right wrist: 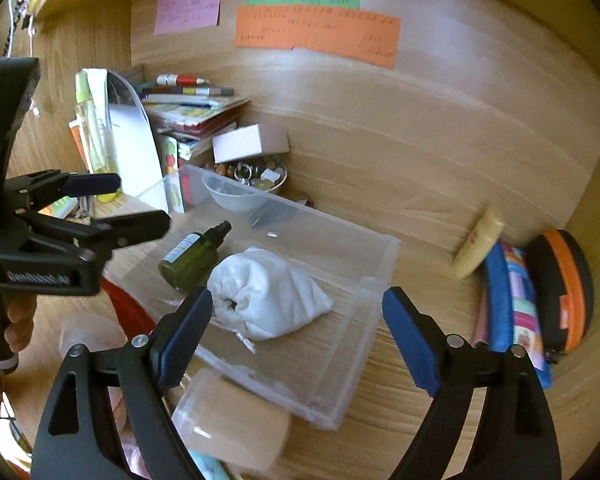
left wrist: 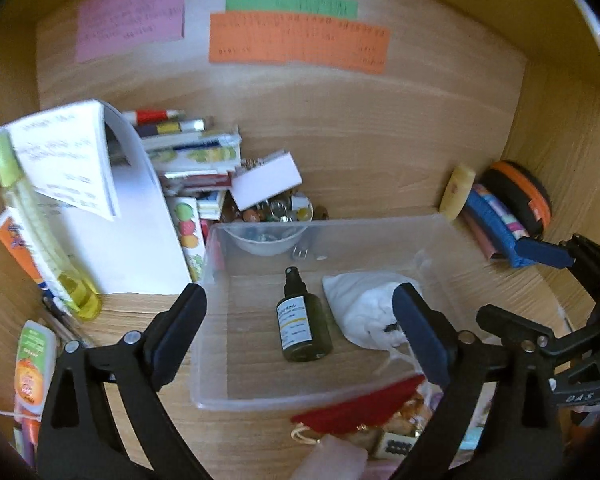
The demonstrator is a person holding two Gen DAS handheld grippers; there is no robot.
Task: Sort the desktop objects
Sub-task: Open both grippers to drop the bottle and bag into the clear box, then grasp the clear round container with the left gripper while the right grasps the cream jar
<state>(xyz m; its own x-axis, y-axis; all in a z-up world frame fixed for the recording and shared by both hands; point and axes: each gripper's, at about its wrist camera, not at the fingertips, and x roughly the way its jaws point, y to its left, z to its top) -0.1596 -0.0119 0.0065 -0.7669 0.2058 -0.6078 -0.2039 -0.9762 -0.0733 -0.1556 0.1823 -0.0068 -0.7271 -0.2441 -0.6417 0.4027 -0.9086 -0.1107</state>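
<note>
Fingers (left wrist: pixel 180 340) spread above clear bin (left wrist: pixel 260 402) holding green bottle (left wrist: pixel 302 330).

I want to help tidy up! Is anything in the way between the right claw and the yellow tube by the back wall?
Nothing visible blocks it. The right claw is open and empty, above the clear box. The yellow tube lies past the box's right side, leaning on the blue pouch, with bare desk in front.

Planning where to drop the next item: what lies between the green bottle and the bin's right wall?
A white cloth pouch, beside the green bottle in the clear bin; left wrist view.
</note>
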